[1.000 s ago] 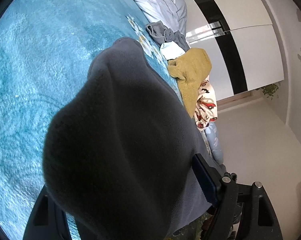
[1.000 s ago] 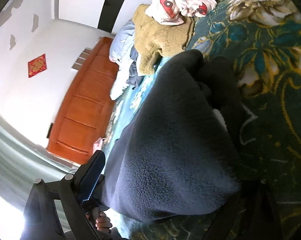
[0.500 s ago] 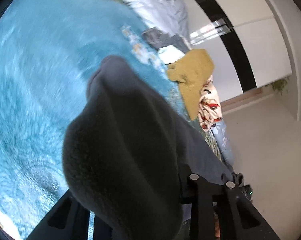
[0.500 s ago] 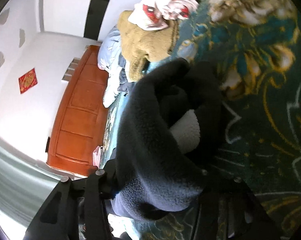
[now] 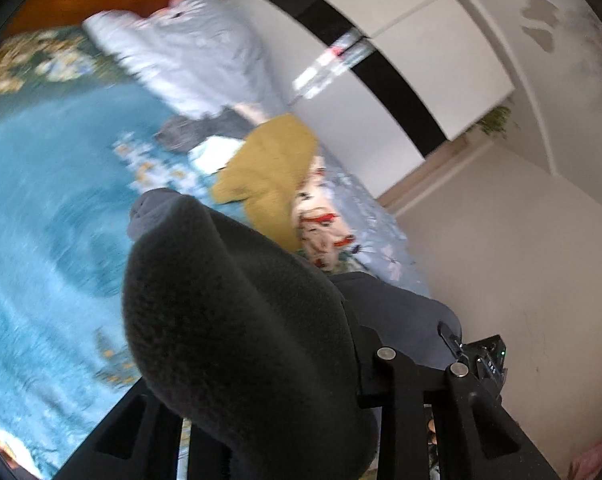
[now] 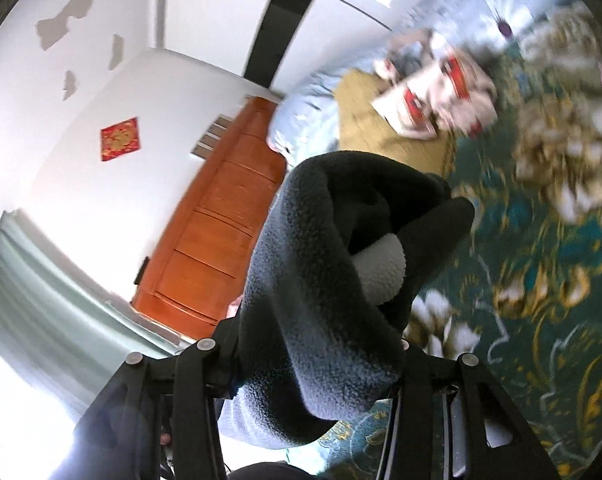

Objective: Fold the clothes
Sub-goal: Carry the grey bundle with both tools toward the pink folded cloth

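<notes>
A dark grey fleece garment with a white fleecy lining hangs bunched between both grippers above the bed. In the left wrist view my left gripper is shut on a thick fold of it, and the fabric hides the fingertips. From there the cloth stretches off to the right. In the right wrist view my right gripper is shut on another bunch of the same garment, which bulges up and over the jaws.
A mustard sweater, a car-print garment and a pale blue quilt lie at the far side of the teal floral bedspread. A wooden headboard and a white wardrobe stand behind.
Both grippers went from open around the fleece to shut on it. Both have risen, lifting the garment off the bedspread; the bed now sits lower and further off.
</notes>
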### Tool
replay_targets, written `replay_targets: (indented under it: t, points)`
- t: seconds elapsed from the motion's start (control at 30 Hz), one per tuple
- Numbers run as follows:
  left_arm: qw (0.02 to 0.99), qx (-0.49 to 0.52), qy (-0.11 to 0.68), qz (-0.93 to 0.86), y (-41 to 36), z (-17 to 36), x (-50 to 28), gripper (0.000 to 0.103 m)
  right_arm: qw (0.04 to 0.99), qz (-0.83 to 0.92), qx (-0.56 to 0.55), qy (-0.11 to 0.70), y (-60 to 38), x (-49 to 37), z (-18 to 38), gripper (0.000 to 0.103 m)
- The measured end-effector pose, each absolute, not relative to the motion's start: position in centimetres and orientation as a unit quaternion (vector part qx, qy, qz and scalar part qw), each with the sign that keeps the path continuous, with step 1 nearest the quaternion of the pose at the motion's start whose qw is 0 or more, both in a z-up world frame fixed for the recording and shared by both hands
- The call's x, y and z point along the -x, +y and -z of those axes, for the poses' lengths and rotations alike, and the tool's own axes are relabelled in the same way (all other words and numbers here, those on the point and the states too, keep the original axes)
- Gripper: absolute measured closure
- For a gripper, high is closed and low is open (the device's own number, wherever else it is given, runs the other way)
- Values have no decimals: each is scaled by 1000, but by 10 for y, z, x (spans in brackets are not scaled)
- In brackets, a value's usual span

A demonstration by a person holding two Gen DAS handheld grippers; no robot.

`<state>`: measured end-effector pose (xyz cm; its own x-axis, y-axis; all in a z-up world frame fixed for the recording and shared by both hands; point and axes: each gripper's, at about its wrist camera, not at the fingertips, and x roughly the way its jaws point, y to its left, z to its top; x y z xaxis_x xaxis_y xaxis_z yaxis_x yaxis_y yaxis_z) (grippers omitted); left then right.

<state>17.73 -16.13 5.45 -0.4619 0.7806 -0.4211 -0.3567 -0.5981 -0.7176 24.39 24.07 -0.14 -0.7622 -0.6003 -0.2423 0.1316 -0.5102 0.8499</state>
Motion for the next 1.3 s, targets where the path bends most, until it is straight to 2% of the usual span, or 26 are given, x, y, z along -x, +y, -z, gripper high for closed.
replay_targets:
  t: [0.2, 0.37, 0.73, 0.83, 0.93, 1.1, 1.2, 1.3]
  points:
    - [416, 368, -249, -793, -78, -101, -166, 72, 209, 859, -219, -412, 292, -309, -53, 57]
    - [471, 362, -215, -775, 20, -130, -153, 72, 165, 888, -194, -384, 350, -319, -87, 57]
    - [561, 368, -187, -718, 223, -130, -159, 72, 39, 923, -146, -353, 496, -375, -109, 57]
    - [573, 347, -153, -726, 256, -119, -179, 71, 9, 930, -130, -343, 533, -399, -104, 57]
    - [555, 399, -148, -715, 283, -72, -184, 71, -22, 927, -123, -353, 561, -422, -91, 57]
    - [526, 467, -168, -690, 290, -4, -178, 70, -88, 891, -175, -410, 582, -426, -16, 57]
    - [531, 478, -182, -676, 282, 6, -181, 69, -88, 876, -169, -444, 586, -434, 11, 56]
    - [547, 465, -173, -674, 285, -9, -196, 69, -85, 868, -158, -464, 593, -437, 15, 56]
